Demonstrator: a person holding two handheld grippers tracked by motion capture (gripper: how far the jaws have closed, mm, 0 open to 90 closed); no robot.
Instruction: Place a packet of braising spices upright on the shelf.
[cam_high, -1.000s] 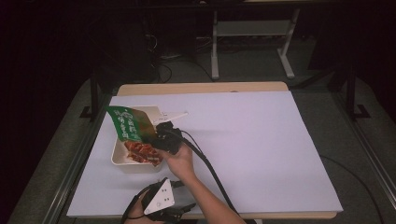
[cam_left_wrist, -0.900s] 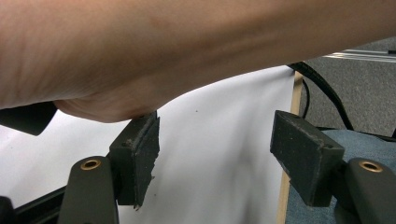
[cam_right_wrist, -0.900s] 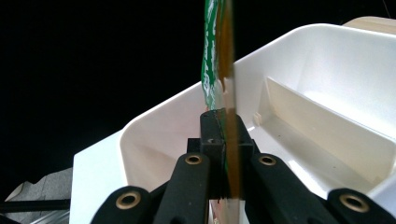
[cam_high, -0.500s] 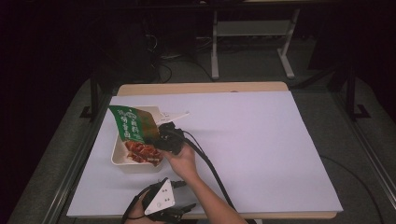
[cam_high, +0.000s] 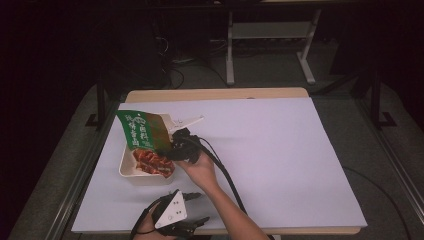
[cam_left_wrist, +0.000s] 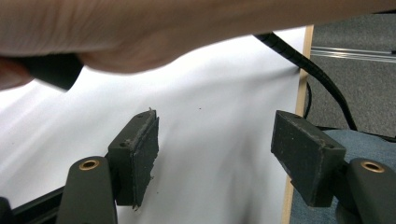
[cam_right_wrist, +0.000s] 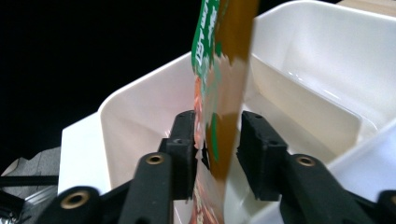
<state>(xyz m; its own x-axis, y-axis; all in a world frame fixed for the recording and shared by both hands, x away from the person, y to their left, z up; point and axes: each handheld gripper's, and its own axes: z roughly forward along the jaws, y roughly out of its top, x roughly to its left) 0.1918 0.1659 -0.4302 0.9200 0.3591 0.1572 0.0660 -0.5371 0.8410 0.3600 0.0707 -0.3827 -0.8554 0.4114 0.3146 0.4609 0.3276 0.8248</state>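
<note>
We hold our right gripper (cam_high: 176, 148) over a white food tray (cam_high: 127, 170) near the left edge of the desk (cam_high: 280, 150), its jaws grasping the lower corner of a green snack pouch (cam_high: 141, 129). In the right gripper view the pouch (cam_right_wrist: 219, 84) stands between the two pads above the tray's compartments (cam_right_wrist: 299, 93). It appears tipped mouth-down so its reddish pieces of food (cam_high: 151, 161) drop into the tray rather than onto the desk. Our left gripper (cam_high: 172, 220) waits at the near edge, jaws released and empty, apparently kept clear of the pouring. A small white scrap (cam_high: 187, 121), perhaps the torn-off strip, lies just beyond the tray.
</note>
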